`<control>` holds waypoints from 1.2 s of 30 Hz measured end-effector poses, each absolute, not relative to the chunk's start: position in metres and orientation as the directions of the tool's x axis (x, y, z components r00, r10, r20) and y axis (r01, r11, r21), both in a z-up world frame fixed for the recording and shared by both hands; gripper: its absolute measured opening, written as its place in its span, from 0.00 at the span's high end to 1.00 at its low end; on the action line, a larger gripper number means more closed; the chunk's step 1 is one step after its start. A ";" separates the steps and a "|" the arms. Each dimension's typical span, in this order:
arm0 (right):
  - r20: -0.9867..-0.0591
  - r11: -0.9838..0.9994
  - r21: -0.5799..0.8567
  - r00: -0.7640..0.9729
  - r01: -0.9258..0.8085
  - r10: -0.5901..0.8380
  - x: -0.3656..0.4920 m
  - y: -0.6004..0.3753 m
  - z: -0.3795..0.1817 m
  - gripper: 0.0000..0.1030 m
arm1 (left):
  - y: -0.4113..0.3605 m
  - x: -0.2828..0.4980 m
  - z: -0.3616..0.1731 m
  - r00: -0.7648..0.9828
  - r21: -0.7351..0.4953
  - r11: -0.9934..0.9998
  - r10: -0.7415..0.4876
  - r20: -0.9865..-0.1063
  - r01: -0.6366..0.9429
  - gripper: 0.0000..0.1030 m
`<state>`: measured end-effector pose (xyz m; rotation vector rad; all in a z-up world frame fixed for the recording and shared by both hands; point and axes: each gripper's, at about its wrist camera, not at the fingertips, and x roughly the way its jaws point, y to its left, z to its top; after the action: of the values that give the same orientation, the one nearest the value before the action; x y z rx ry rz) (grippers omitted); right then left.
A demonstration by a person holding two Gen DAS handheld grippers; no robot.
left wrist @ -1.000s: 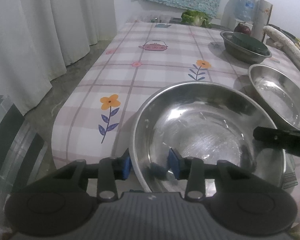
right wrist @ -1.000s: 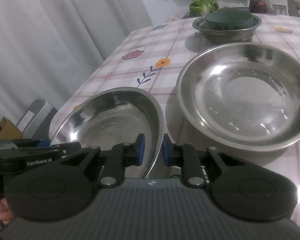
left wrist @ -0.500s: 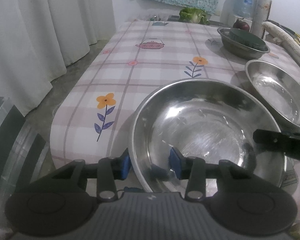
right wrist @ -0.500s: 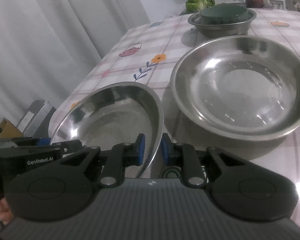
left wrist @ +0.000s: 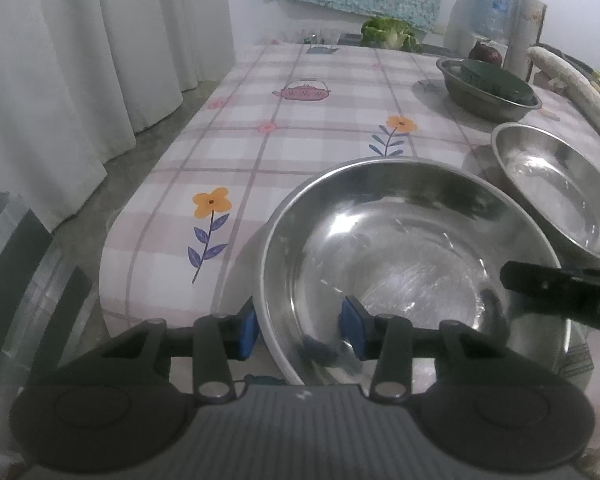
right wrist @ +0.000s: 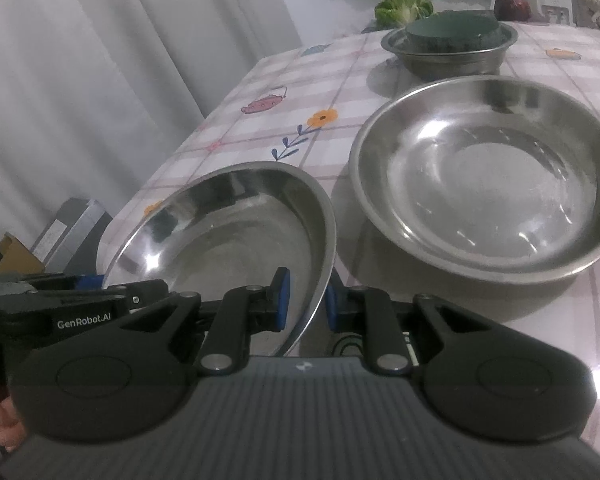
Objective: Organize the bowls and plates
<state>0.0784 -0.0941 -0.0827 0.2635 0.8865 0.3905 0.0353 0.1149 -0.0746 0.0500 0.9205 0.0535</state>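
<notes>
Plaid floral tablecloth under steel bowls; white curtains.

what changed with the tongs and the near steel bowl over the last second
The left tongs have just been opening a little, their pads now straddling the near bowl's rim with a gap, so that side is released. The right tongs stay clamped on the opposite rim. The second steel bowl and the far bowl with a green lid are unmoved.

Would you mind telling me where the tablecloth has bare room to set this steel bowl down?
The widest free patch runs along the curtain-side edge of the checked tablecloth, from the orange flower print past the pink teapot print. The opposite side is crowded: a second wide steel bowl and a steel bowl holding a dark green dish.
</notes>
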 end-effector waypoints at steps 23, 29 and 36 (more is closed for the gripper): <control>-0.696 0.901 0.370 0.576 -0.226 0.430 0.079 -0.092 -0.082 0.82 | 0.108 0.043 -0.076 0.610 0.099 0.995 0.097 -0.786 -0.031 0.52; -0.692 0.899 0.377 0.577 -0.222 0.433 0.078 -0.093 -0.082 0.82 | 0.110 0.046 -0.076 0.615 0.090 0.996 0.086 -0.784 -0.024 0.51; -0.687 0.897 0.397 0.585 -0.196 0.432 0.082 -0.098 -0.082 0.82 | 0.114 0.051 -0.077 0.620 0.080 0.997 0.071 -0.782 -0.013 0.49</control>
<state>0.0818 -0.0976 -0.0823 0.2932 0.8741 0.3720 0.0512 0.1139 -0.0767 0.0691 0.9014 0.0481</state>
